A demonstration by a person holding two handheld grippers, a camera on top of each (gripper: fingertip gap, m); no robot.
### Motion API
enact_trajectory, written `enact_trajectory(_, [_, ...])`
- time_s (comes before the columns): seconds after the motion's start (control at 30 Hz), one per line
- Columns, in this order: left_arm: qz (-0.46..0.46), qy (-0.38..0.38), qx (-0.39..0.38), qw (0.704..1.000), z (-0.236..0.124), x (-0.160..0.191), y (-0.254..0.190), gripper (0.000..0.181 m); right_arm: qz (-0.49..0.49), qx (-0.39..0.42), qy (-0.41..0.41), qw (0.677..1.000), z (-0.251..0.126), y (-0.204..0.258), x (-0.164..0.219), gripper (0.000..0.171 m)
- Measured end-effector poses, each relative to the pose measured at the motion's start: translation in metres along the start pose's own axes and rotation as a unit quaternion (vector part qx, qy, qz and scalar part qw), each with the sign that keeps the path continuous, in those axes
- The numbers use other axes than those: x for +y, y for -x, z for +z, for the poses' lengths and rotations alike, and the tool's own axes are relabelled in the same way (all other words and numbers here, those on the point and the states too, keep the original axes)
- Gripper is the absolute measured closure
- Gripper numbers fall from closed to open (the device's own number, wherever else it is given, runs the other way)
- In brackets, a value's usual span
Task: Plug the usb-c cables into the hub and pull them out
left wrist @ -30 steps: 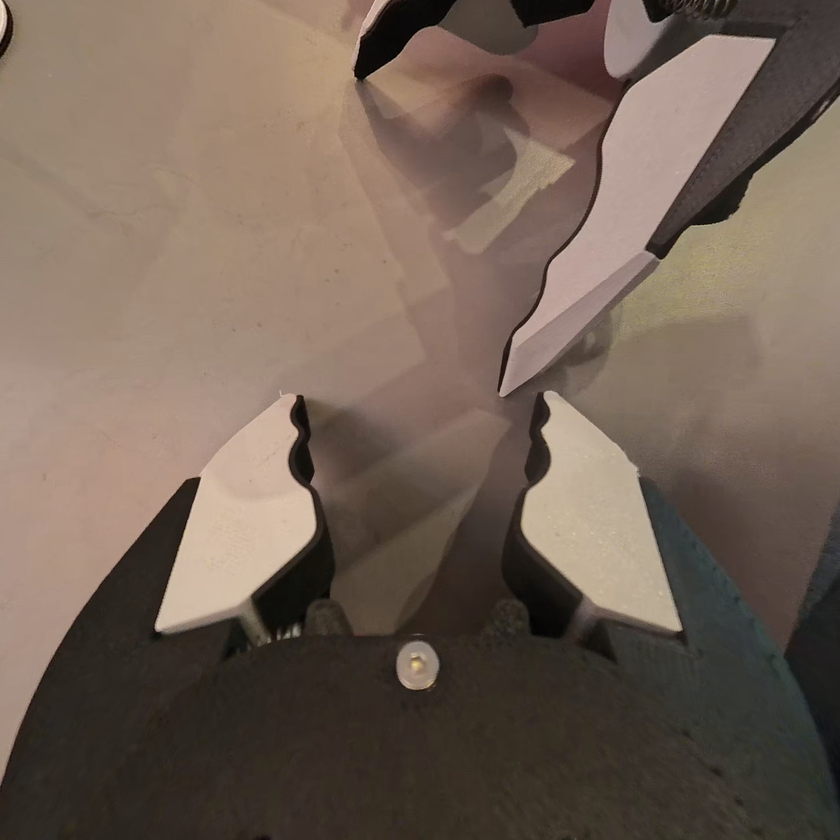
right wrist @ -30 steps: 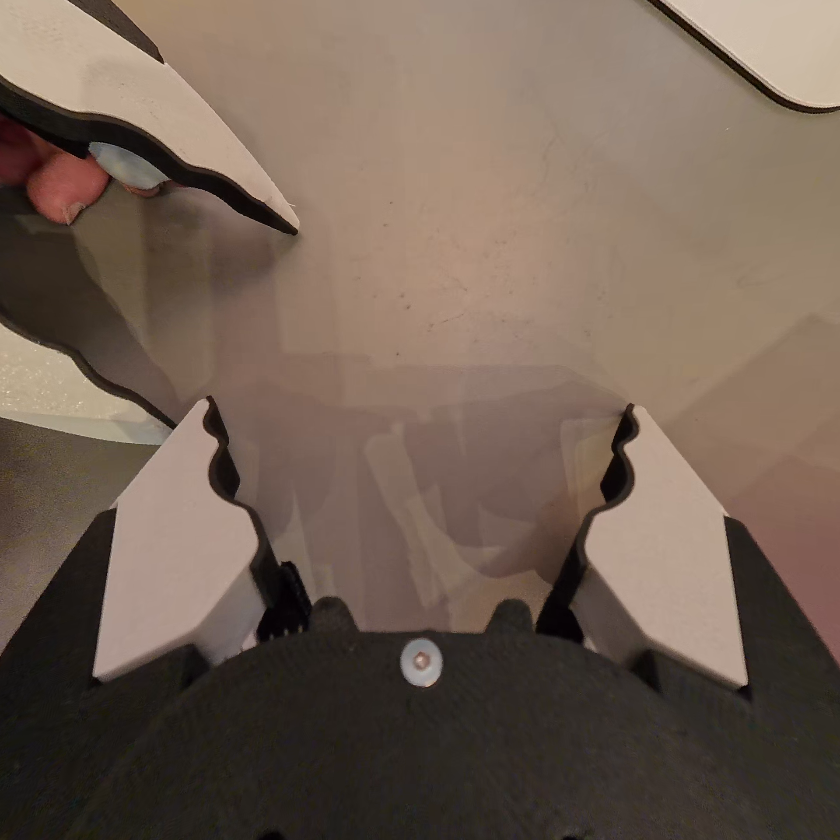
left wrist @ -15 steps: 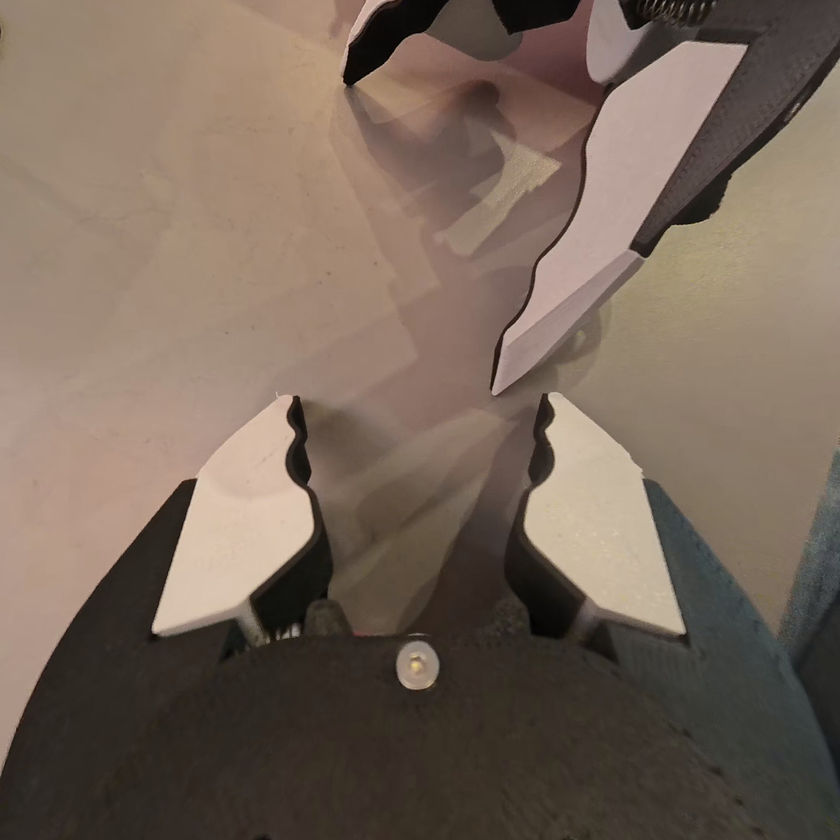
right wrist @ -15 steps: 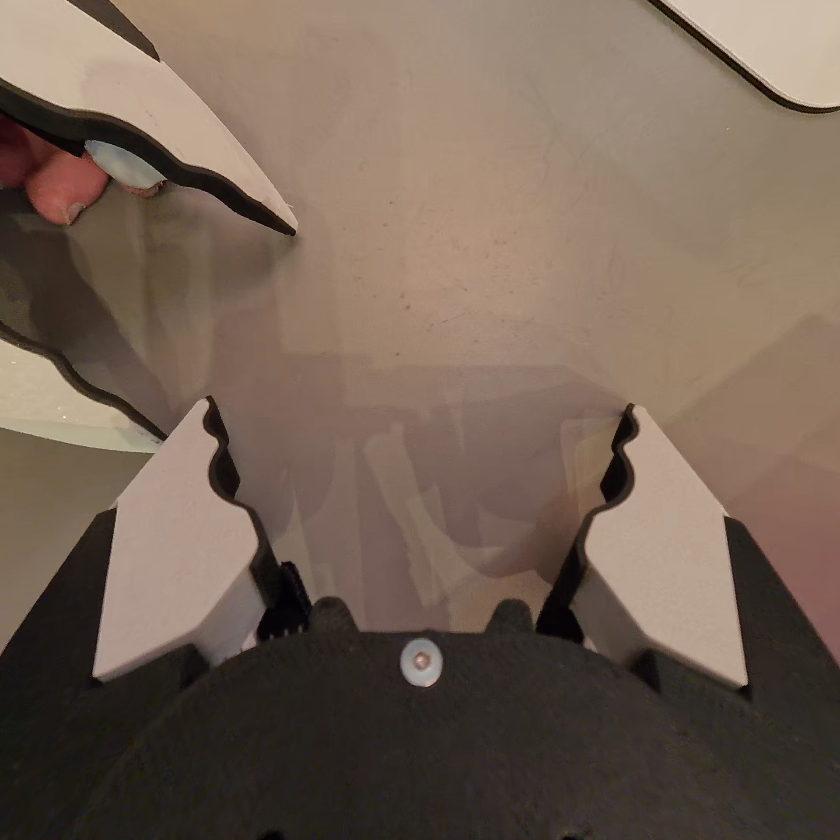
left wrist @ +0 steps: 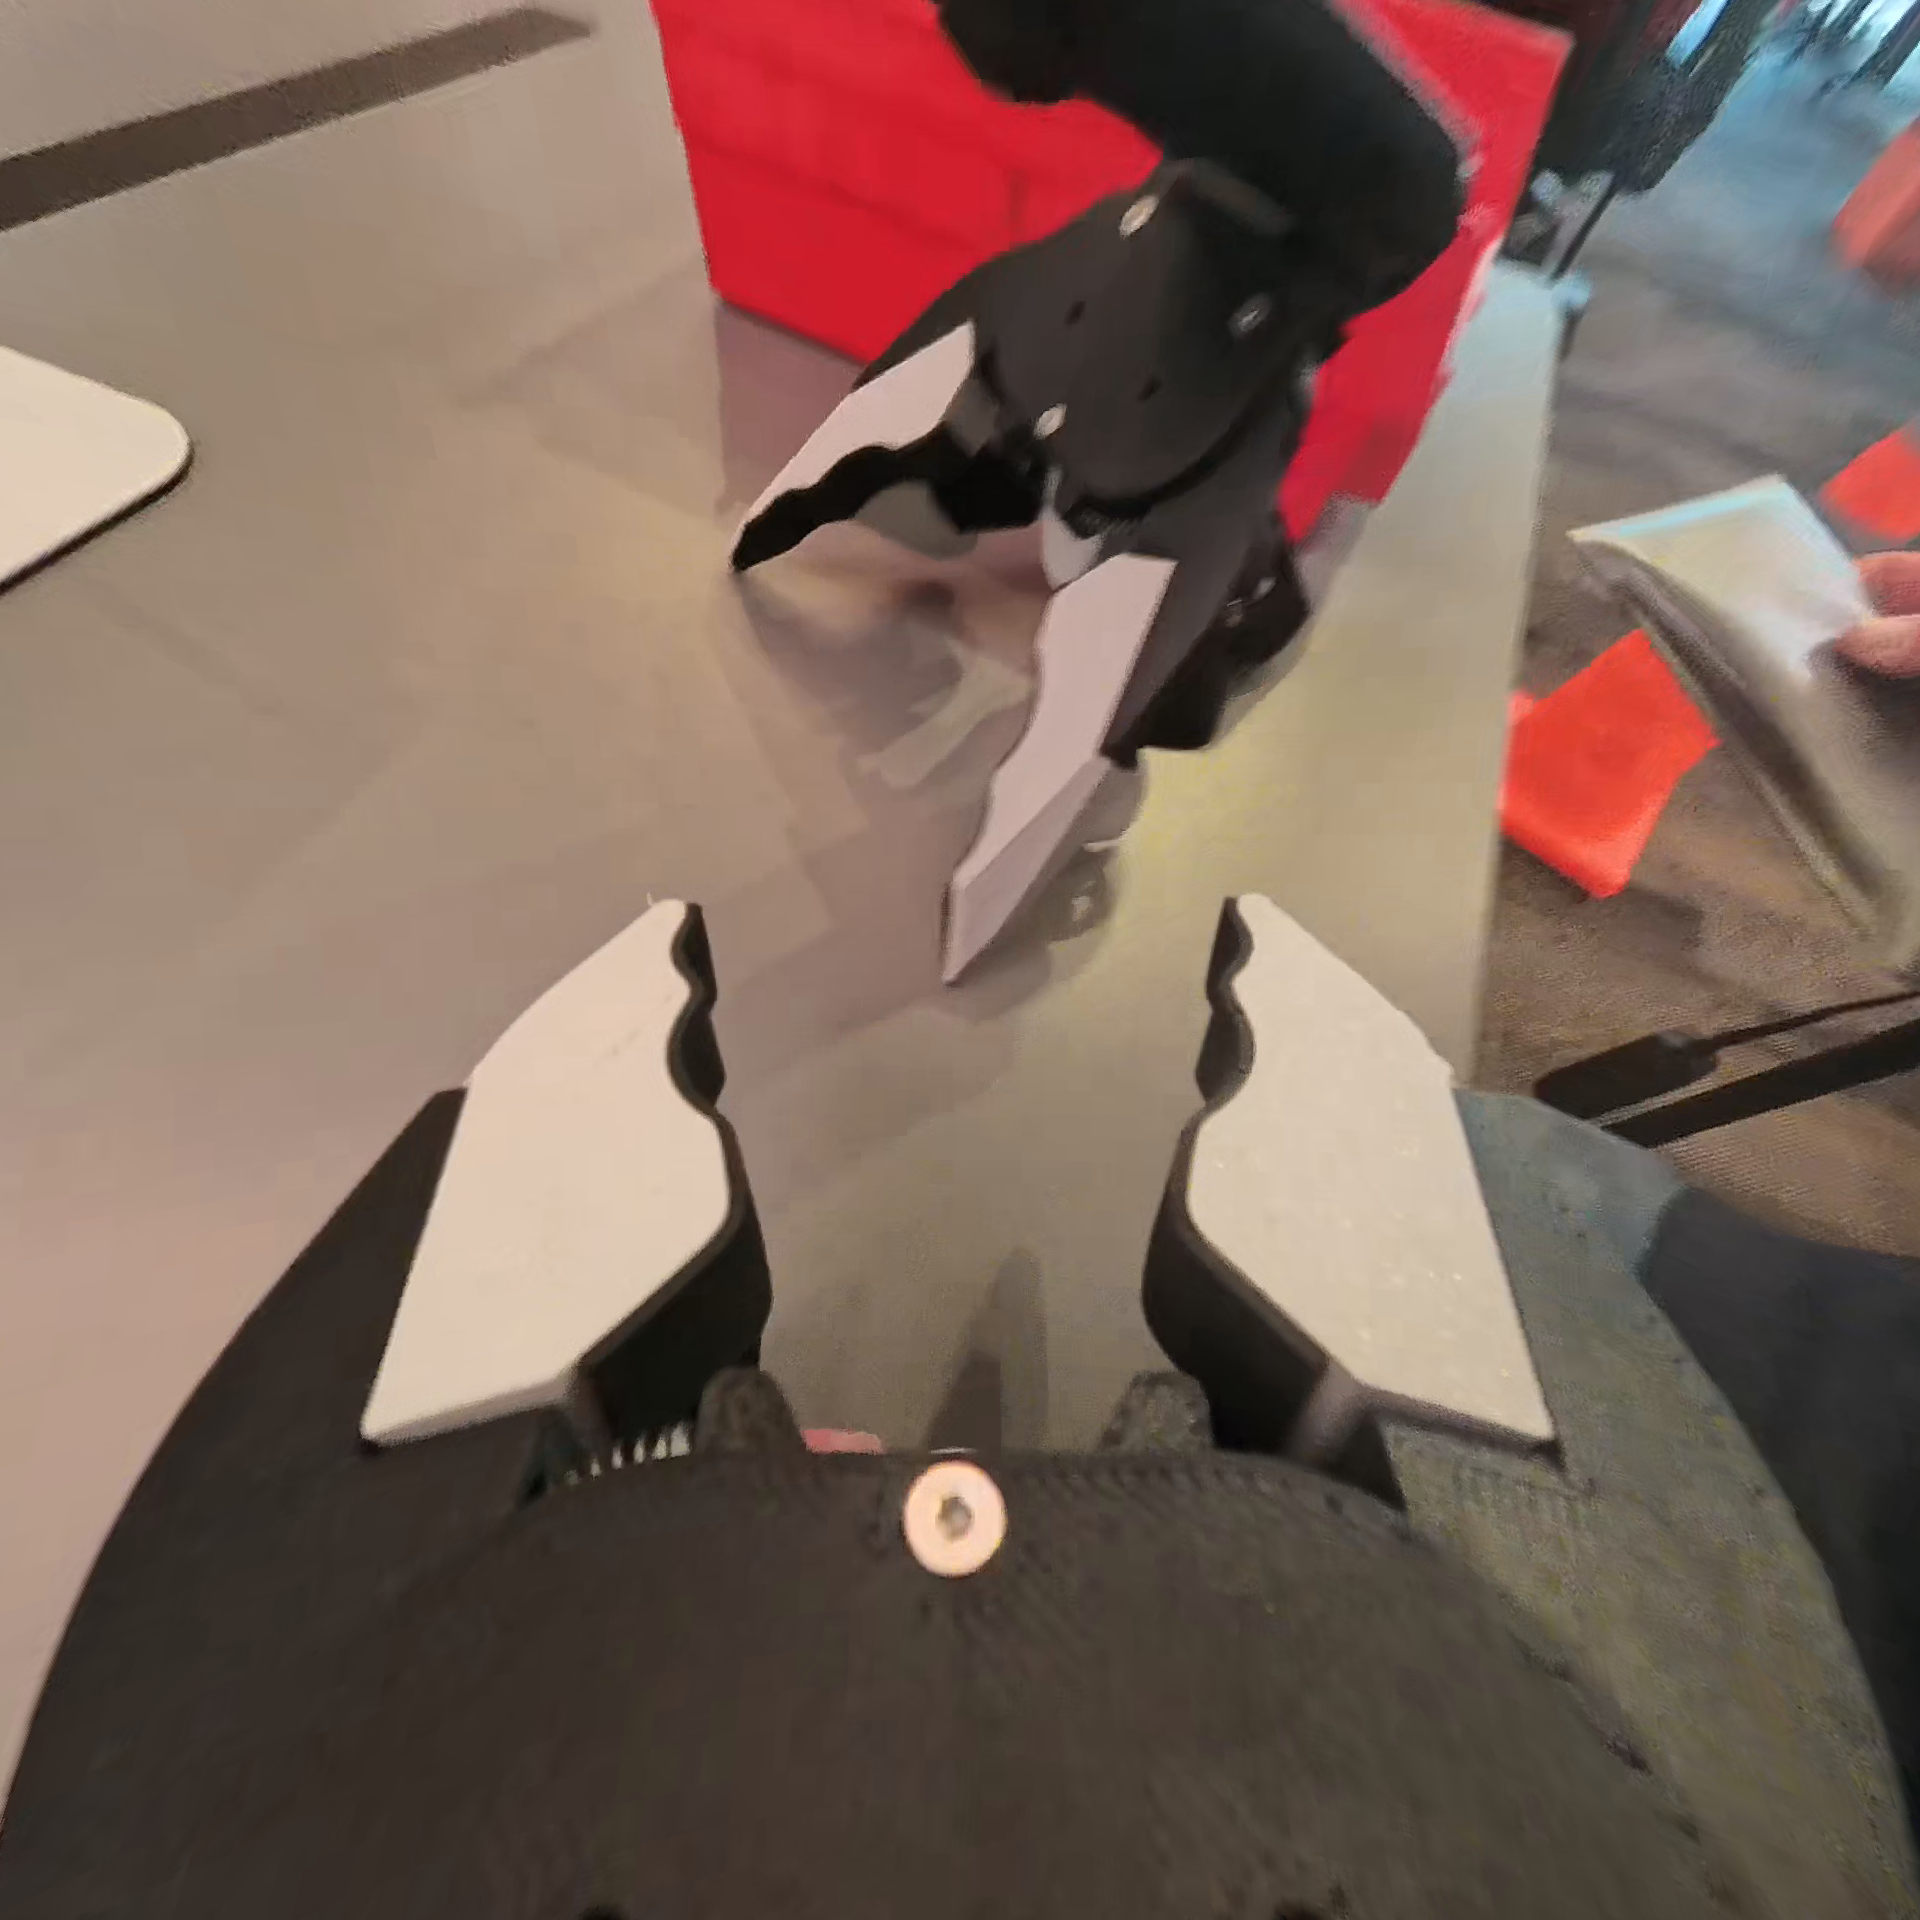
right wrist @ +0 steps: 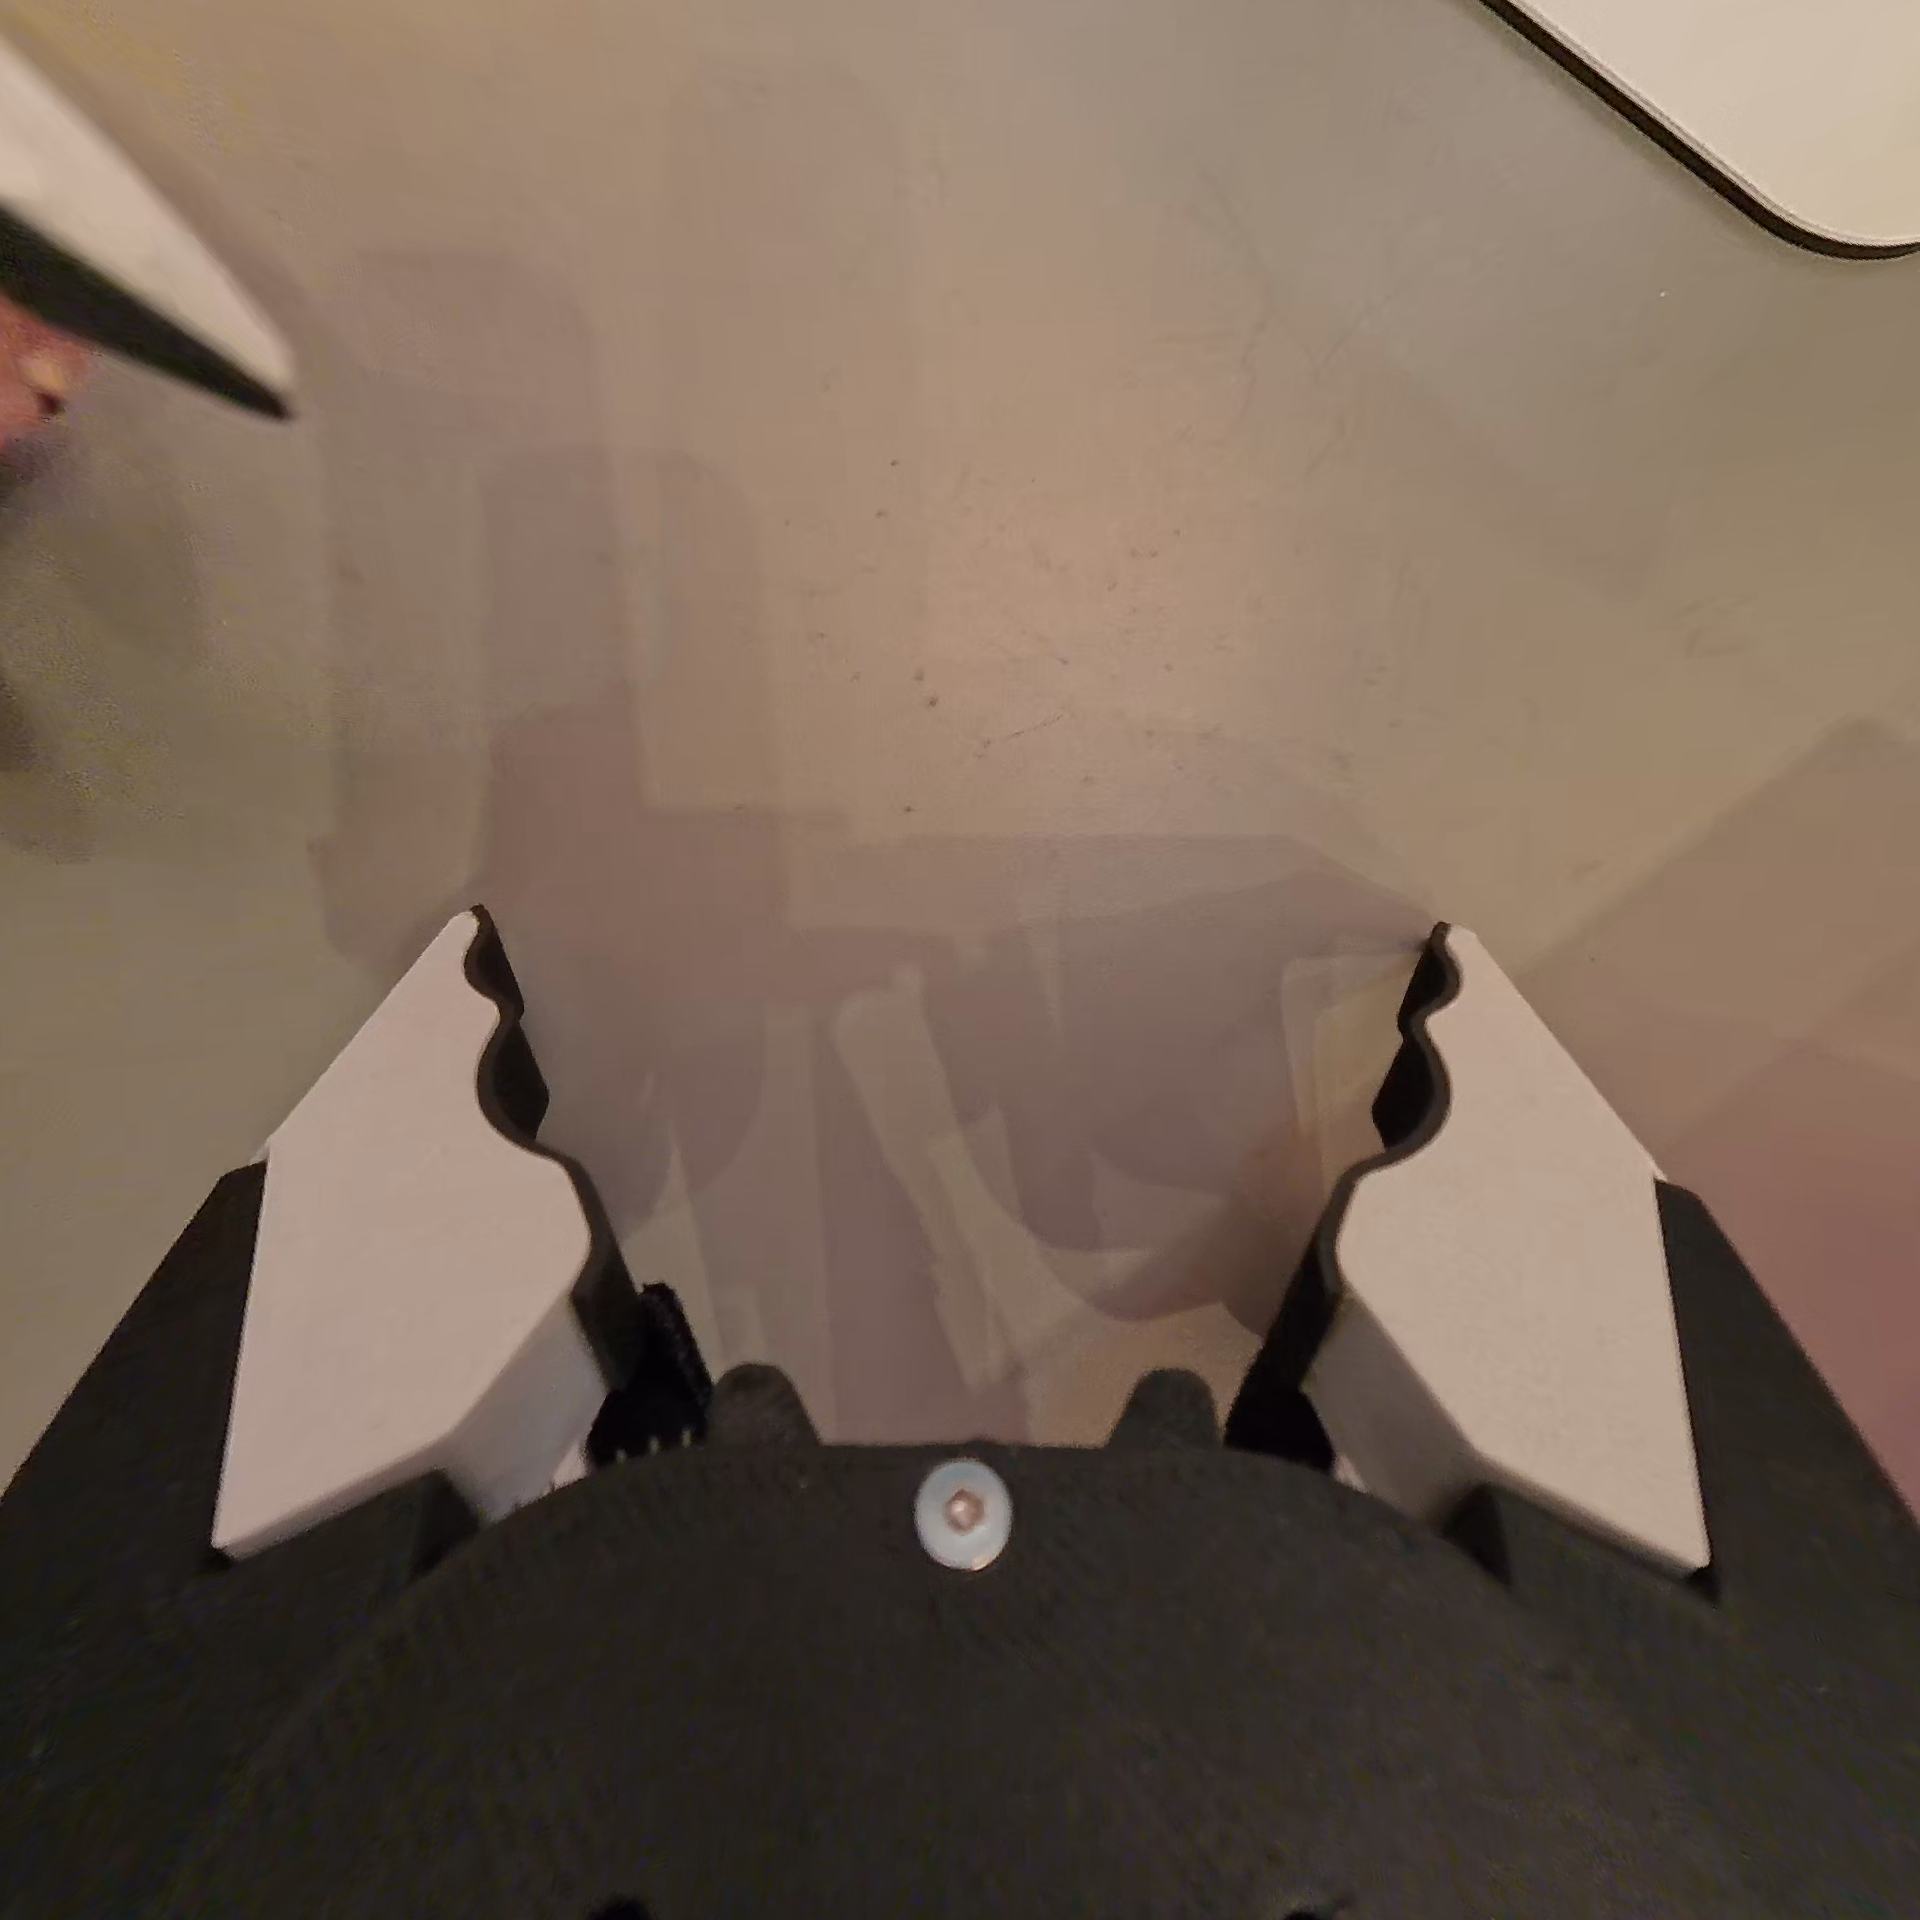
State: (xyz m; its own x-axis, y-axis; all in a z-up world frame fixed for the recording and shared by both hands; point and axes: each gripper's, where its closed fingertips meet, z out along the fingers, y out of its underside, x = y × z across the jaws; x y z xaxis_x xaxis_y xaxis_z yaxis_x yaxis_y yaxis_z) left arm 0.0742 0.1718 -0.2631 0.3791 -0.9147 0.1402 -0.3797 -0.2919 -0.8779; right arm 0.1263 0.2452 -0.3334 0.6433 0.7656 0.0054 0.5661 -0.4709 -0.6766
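My left gripper (left wrist: 961, 914) and right gripper (right wrist: 956, 925), both spread wide and empty, hang over the bare grey table (right wrist: 1039, 520); with 0 cables or hub in view, I should find them first.

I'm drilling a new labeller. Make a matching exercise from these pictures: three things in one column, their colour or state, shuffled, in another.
Things:
1. left gripper
2. box
3. rounded-corner pad

Descriptions:
a. flat and white, lying on the table
b. red
c. jaws apart, nothing between them

Pairs: 1-c, 2-b, 3-a.
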Motion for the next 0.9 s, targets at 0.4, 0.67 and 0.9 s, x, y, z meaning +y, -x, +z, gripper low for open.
enact_trajectory(0.4, [-0.007, -0.053, 0.087, 0.995, -0.010, -0.016, -0.086, 0.112, 0.000, 0.000, 0.000, 1.000, 0.000, 0.000, 0.000, 0.012])
enact_trajectory(0.67, [-0.060, -0.058, 0.145, 0.986, 0.014, -0.010, -0.122, 0.129, 0.000, 0.000, 0.000, 1.000, 0.000, 0.000, 0.000, 0.012])
enact_trajectory(0.9, [-0.082, -0.037, 0.156, 0.984, 0.032, 0.000, -0.131, 0.143, 0.000, 0.000, 0.000, 1.000, 0.000, 0.000, 0.000, 0.012])
